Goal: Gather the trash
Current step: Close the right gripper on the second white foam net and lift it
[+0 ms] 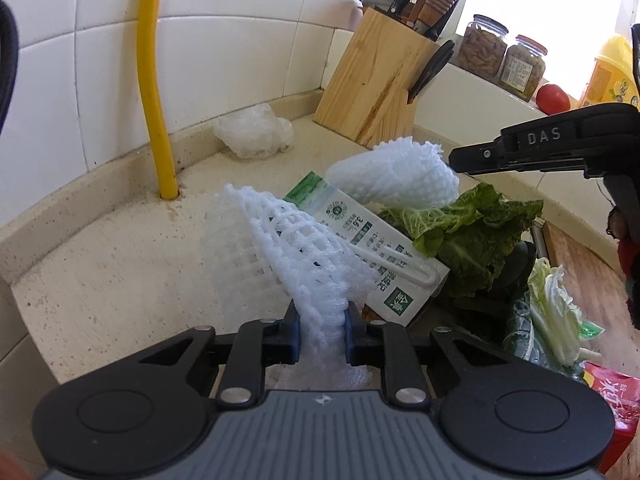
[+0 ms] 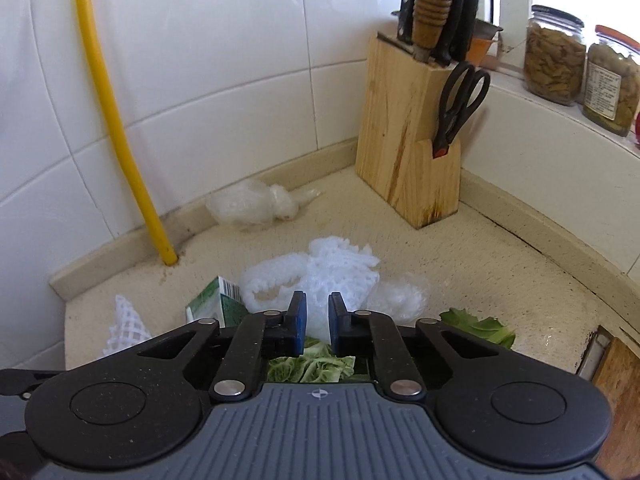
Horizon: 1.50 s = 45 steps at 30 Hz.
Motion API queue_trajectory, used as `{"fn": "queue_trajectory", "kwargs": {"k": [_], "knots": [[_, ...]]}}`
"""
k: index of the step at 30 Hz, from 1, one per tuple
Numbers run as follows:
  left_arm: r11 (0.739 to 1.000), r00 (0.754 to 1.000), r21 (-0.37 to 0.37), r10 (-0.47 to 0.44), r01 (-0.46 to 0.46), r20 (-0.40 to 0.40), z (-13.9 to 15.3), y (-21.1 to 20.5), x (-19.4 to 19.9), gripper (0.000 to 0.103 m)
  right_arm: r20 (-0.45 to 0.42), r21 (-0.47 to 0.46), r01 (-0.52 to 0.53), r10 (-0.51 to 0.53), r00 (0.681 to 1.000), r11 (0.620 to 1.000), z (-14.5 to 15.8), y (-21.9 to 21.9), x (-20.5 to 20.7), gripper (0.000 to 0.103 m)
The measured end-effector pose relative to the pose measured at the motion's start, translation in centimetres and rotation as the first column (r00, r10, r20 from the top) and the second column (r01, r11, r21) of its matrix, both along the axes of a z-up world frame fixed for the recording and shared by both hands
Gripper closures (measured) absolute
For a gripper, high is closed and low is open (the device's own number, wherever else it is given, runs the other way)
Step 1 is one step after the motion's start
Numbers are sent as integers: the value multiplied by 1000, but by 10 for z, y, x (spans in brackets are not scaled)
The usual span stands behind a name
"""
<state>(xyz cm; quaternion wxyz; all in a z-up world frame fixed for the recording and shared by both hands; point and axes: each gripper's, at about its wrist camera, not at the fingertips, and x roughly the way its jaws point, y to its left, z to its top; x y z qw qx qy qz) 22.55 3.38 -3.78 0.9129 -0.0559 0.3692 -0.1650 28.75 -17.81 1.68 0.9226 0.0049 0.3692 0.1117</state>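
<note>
- Left wrist view: nearest the camera, the left gripper (image 1: 322, 334) pinches a white foam net sleeve (image 1: 288, 248) between its blue pads; the net rises up and fans out above the jaws.
- Just behind this net lies a green and white carton (image 1: 372, 248) on its side, with a white straw on it. A second foam net (image 1: 396, 172) rests on the carton's far end, and green cabbage leaves (image 1: 472, 228) lie to the right of the carton.
- Beyond the carton, a wooden knife block (image 1: 376, 84) stands in the corner and holds several knives and scissors. A crumpled clear plastic bag (image 1: 254, 132) lies to the left of the block, at the wall.
- Right of the block, two glass jars (image 1: 504, 56) with pickled content stand on the sill.
- The right gripper (image 1: 456, 160) comes in from the right edge, side-on; here I cannot tell how its jaws stand.
- A red packet (image 1: 612, 396) at the lower right is cut off by the frame.
- Right wrist view: nearest the camera, the right gripper (image 2: 318, 320) has its blue pads apart with a small gap, and nothing is between them.
- Under it lie cabbage leaves (image 2: 312, 366); just ahead lie a foam net (image 2: 320, 272) and a clear plastic piece (image 2: 400, 296). The carton (image 2: 218, 304) is partly hidden by the gripper.
- The knife block (image 2: 408, 160) stands well behind this pile, the plastic bag (image 2: 256, 204) to its left.
</note>
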Motion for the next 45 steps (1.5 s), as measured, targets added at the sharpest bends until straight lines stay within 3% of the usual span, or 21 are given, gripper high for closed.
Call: {"fn": "queue_trajectory", "kwargs": {"k": [2,5,7,8,10,15,18,23,31,45], "knots": [[1000,1000,1,2,-2,6,2,0,-1,85,7,5,-2,2,1000,1000,3,-2,-2,86],[1000,1000,9,5,-5,11,4,0,-2,85,5,-16,-6,6,1000,1000,2,1,1,76],[1000,1000,14,9,-9,9,3,0,-2,85,-15,-40,-19,18,1000,999,-2,6,8,54],[1000,1000,15,10,-10,6,3,0,-2,85,-21,-40,-18,17,1000,999,-4,8,11,37],[1000,1000,16,12,-12,8,4,-1,-2,85,-26,-43,-35,34,999,998,-9,13,16,30],[999,1000,34,12,-13,10,3,-5,1,85,-53,-102,-39,33,998,994,-22,25,30,32],[998,1000,55,6,-7,7,1,-9,2,85,-88,-97,-40,32,996,995,-29,23,33,61],[996,1000,87,-2,2,3,2,-15,3,85,-73,-60,-34,29,997,998,-21,13,20,76],[993,999,119,-18,14,26,15,-24,2,85,1,-2,-24,24,1000,1000,10,1,-4,79],[990,999,143,-28,21,44,24,-29,-12,85,34,105,-11,7,999,994,32,-23,-46,79]]}}
